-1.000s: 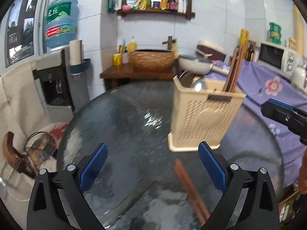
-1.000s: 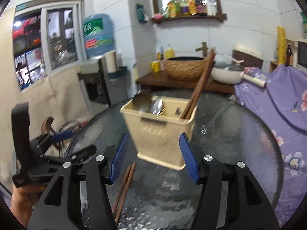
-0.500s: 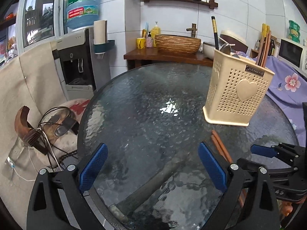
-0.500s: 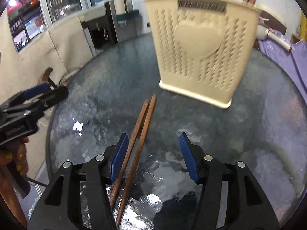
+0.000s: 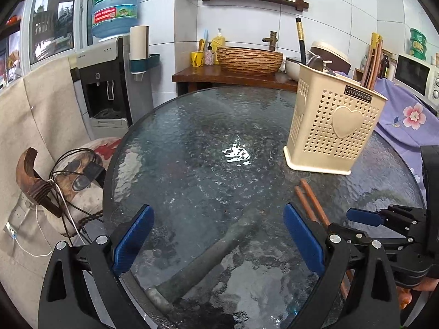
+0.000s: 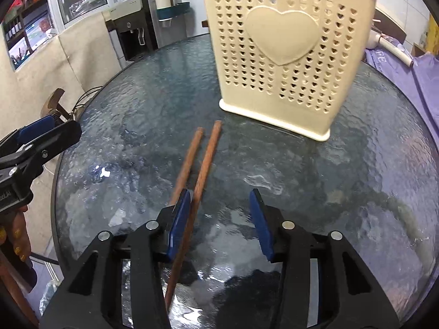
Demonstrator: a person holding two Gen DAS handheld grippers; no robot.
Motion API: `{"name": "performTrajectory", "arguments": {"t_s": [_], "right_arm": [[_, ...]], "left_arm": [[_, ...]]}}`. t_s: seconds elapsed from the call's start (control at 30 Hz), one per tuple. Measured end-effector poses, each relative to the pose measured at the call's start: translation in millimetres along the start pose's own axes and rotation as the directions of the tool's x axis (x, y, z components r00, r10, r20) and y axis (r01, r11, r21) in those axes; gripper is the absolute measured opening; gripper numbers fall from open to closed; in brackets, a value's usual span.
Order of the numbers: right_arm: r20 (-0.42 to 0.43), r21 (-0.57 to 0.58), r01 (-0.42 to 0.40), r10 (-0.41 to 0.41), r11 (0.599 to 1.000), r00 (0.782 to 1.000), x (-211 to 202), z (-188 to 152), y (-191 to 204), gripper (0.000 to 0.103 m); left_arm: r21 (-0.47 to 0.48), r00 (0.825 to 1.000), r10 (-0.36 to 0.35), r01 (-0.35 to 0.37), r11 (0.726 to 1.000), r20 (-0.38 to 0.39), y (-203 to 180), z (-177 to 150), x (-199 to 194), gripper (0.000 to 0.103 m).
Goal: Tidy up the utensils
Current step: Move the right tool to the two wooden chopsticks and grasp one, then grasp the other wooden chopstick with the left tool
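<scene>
Two brown wooden chopsticks (image 6: 204, 161) lie side by side on the round glass table (image 6: 356, 178), in front of a cream perforated utensil holder (image 6: 285, 54). My right gripper (image 6: 221, 211) hangs low over their near half, its jaws closing. One chopstick runs between the jaws, close against the left pad (image 6: 179, 219); the other passes under that finger. The pads do not press on both sides. My left gripper (image 5: 218, 235) is open and holds nothing, near the table's edge. The holder (image 5: 334, 126) contains more chopsticks (image 5: 373, 63) and spoons (image 5: 315, 61).
A water dispenser (image 5: 109, 82) and a covered chair with cables (image 5: 68, 175) stand left of the table. Behind it is a wooden counter with a woven basin (image 5: 249, 60). Purple floral cloth (image 5: 406, 120) lies at the right. A hand (image 6: 13, 241) holds the left gripper.
My right gripper dropped from above the holder down to the table over the chopsticks, and its jaws have narrowed. My left gripper sank a little early on and has held still since.
</scene>
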State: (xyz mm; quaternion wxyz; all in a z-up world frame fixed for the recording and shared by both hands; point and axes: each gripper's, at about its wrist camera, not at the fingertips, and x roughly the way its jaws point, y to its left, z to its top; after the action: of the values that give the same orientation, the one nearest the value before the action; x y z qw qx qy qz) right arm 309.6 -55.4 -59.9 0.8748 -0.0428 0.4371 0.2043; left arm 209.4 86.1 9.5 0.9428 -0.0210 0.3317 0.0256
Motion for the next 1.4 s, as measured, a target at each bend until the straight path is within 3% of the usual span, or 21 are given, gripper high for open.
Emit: {"name": "performTrajectory", "arguments": {"t_s": [0.13, 0.3, 0.53, 0.8, 0.87, 1.17, 1.4], "right_arm": [[-0.005, 0.016, 0.038, -0.038, 0.999, 0.999, -5, 0, -10, 0.041], [-0.036, 0.029, 0.026, -0.025, 0.999, 0.999, 2, 10, -11, 0.037], [-0.076, 0.058, 0.016, -0.011, 0.998, 0.997, 21, 40, -15, 0.011], [-0.086, 0.016, 0.017, -0.016, 1.000, 0.996, 12, 32, -22, 0.007], [-0.087, 0.017, 0.026, -0.024, 1.000, 0.996, 8, 28, -32, 0.007], [-0.091, 0.019, 0.070, -0.068, 0.997, 0.993, -8, 14, -70, 0.007], [-0.094, 0.013, 0.069, -0.068, 0.998, 0.993, -10, 13, -76, 0.007]], "left_arm": [[0.009, 1.000, -0.010, 0.010, 1.000, -0.007, -6, -1, 2, 0.093], [0.039, 0.999, -0.048, 0.049, 0.998, -0.021, -20, -2, 5, 0.093], [0.102, 0.993, -0.086, 0.094, 0.990, -0.077, -43, -9, 16, 0.083], [0.093, 0.969, -0.176, 0.194, 0.977, -0.172, -63, -7, 38, 0.066], [0.089, 0.965, -0.188, 0.207, 0.974, -0.184, -68, -5, 42, 0.066], [0.144, 0.958, -0.142, 0.181, 0.973, -0.248, -94, 3, 66, 0.043], [0.180, 0.959, -0.105, 0.156, 0.971, -0.264, -105, 1, 72, 0.035]]}}
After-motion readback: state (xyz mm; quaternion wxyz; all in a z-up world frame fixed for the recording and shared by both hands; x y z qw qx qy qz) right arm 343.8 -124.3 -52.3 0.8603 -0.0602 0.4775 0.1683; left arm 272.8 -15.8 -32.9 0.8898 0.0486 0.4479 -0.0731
